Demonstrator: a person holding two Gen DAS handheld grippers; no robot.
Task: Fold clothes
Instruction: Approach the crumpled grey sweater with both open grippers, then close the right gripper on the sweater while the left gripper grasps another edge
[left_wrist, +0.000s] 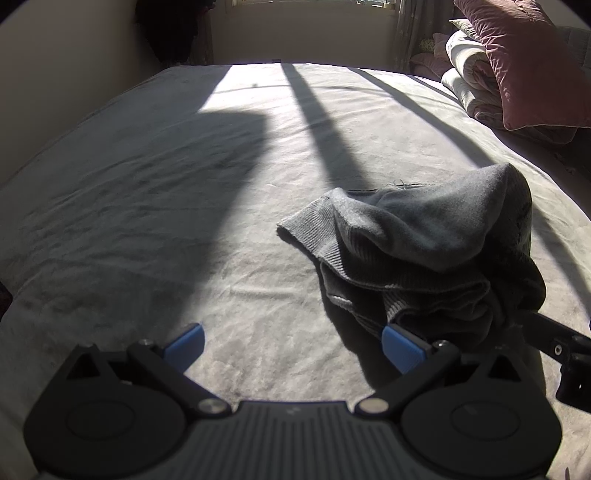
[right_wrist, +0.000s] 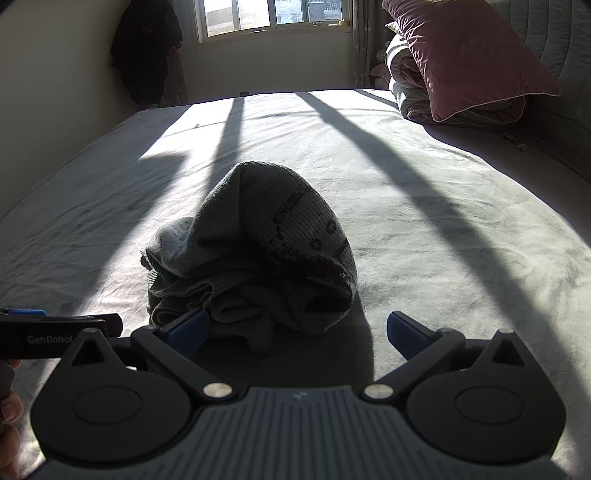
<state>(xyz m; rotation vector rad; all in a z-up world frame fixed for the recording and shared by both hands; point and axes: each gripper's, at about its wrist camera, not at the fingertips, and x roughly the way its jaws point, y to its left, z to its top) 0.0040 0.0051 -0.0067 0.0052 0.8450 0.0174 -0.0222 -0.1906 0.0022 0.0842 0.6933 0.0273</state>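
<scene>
Both tongs (left_wrist: 293, 349) (right_wrist: 297, 332) agape — sweater (right_wrist: 255, 254) heaped mid-bed (right_wrist: 443, 221).

The crumpled sweater (right_wrist: 255, 258) is grey ribbed knit with a darker pattern of rings and lines, the bed sheet (left_wrist: 184, 229) is pale grey striped by sun and shadow, both grippers' pads (left_wrist: 400, 349) are blue on black arms, and the pillow (right_wrist: 465, 55) is dusky pink.

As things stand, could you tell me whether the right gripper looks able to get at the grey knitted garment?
Probably yes: the right gripper is open, the grey knitted garment lies crumpled directly ahead on the bed, and nothing sits between them.
</scene>
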